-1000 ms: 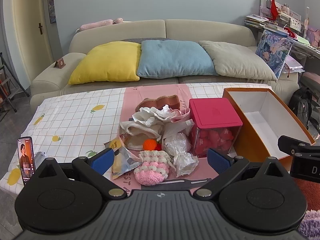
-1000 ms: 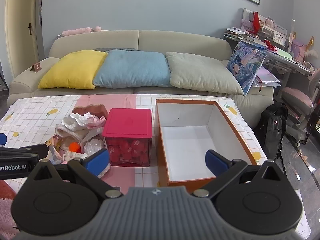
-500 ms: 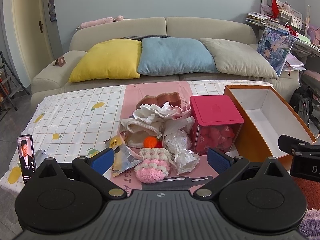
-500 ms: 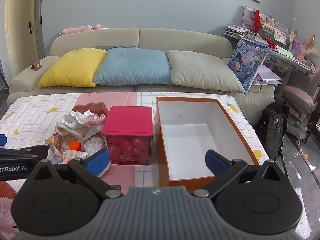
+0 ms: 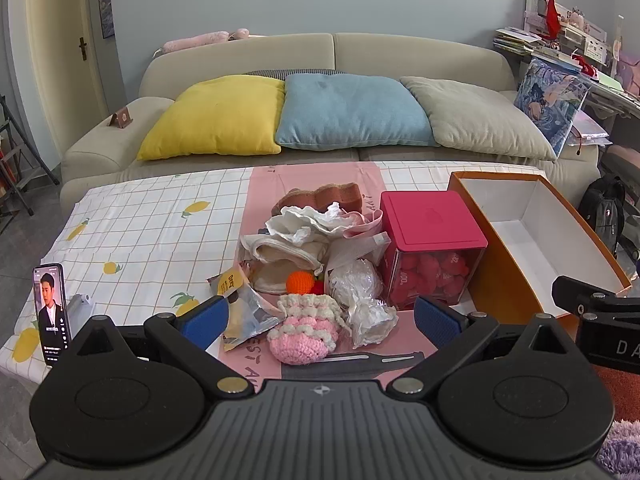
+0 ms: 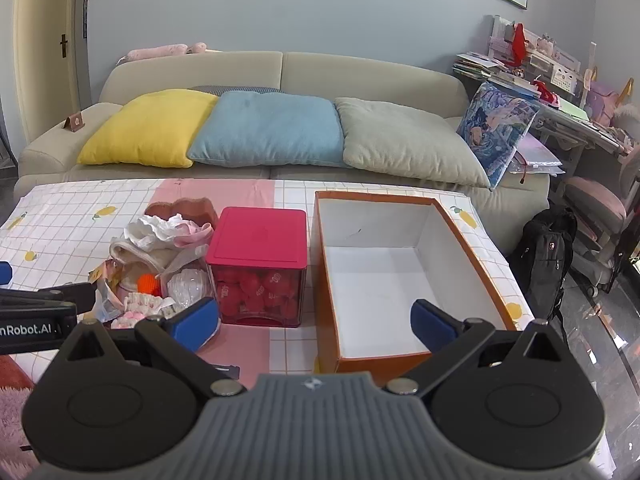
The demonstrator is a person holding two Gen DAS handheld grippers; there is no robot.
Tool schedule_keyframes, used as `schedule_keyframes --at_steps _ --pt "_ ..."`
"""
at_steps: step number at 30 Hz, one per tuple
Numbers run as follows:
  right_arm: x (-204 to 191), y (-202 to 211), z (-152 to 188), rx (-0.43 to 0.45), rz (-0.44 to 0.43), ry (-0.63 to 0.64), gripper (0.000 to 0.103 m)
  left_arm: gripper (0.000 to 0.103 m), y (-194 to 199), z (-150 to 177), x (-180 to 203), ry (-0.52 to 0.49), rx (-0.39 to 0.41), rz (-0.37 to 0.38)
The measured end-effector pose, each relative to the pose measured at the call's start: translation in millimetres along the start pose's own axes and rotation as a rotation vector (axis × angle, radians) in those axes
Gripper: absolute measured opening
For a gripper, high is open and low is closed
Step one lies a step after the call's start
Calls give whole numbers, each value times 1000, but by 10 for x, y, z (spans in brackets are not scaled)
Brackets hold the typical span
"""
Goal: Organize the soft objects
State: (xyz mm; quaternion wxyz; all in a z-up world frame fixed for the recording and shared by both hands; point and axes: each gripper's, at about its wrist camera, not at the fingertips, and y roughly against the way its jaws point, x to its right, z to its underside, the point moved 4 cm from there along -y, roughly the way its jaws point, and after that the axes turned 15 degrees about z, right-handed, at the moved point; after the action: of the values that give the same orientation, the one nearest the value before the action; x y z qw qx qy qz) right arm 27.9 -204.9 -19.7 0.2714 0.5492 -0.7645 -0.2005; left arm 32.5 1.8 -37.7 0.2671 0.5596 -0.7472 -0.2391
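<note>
A pile of soft things lies on the table's pink runner: a pink and cream crocheted piece (image 5: 303,331), an orange knitted ball (image 5: 301,282), white and cream cloths (image 5: 298,232), a brown spongy piece (image 5: 320,197) and crumpled clear plastic (image 5: 360,292). The pile also shows in the right wrist view (image 6: 160,264). My left gripper (image 5: 320,316) is open and empty, just short of the crocheted piece. My right gripper (image 6: 316,318) is open and empty in front of the open orange box (image 6: 460,232), whose white inside is bare.
A clear cube with a pink lid (image 5: 430,220), full of red pieces, stands between pile and box. A phone (image 5: 52,312) stands at the table's front left corner. A flat grey strip (image 5: 352,360) lies by the front edge. A sofa with cushions (image 5: 352,116) is behind the table.
Both views have shifted slightly, the table and pile sitting a little lower and closer. Both grippers stay open and empty.
</note>
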Motion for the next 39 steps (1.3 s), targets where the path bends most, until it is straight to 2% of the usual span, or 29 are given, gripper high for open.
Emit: schedule_keyframes --at_steps 39 --pt "18 -57 11 -29 -1 -13 100 103 13 -32 56 -26 11 22"
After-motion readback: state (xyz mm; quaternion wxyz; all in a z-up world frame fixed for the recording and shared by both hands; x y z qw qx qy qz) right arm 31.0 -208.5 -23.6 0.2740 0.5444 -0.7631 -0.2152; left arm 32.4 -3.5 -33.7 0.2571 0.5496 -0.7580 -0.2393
